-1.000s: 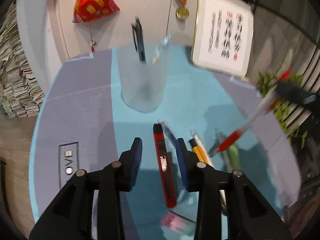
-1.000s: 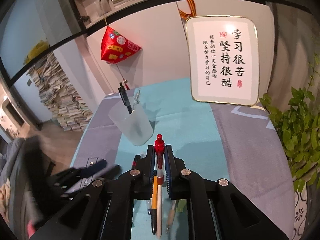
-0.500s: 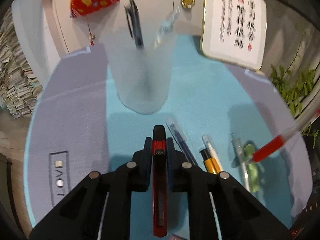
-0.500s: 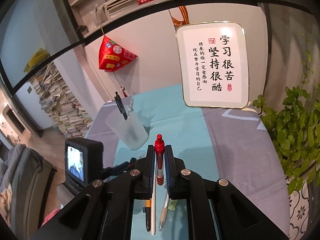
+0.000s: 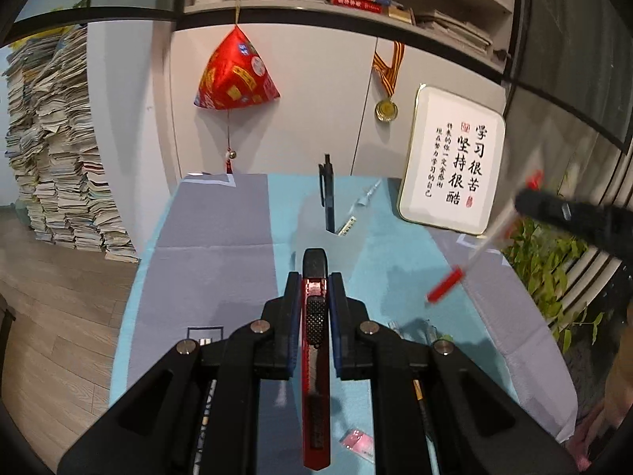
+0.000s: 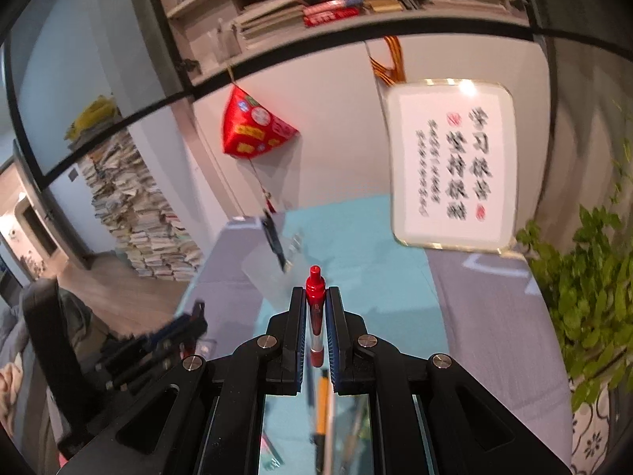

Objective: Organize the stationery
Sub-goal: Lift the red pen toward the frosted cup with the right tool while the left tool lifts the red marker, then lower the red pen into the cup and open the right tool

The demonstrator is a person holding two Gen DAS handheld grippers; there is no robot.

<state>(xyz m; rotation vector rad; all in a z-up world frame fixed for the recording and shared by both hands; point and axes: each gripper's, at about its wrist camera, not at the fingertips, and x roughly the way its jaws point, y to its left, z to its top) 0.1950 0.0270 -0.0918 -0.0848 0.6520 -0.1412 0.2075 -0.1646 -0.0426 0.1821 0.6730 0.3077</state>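
Observation:
My left gripper [image 5: 315,277] is shut on a red utility knife [image 5: 315,360], which it holds lifted above the blue mat, black tip forward. Beyond it stands a frosted clear cup [image 5: 340,233] with a dark pen [image 5: 327,194] and a clear pen in it. My right gripper [image 6: 315,292] is shut on a red-capped pen [image 6: 315,308], held up over the table; the same pen [image 5: 478,255] and gripper show blurred at the right of the left wrist view. The cup [image 6: 273,277] sits just ahead of it. An orange pen [image 6: 322,403] and others lie on the mat below.
A framed calligraphy board [image 5: 453,170] leans on the wall at the back right. A potted plant [image 6: 589,301] stands at the right edge of the table. A small pink item [image 5: 356,441] lies on the mat near me. Stacks of paper [image 5: 51,150] fill the left floor.
The left gripper closed on the red knife and lifted it off the mat, the view tilting up. The right gripper rose with its red pen.

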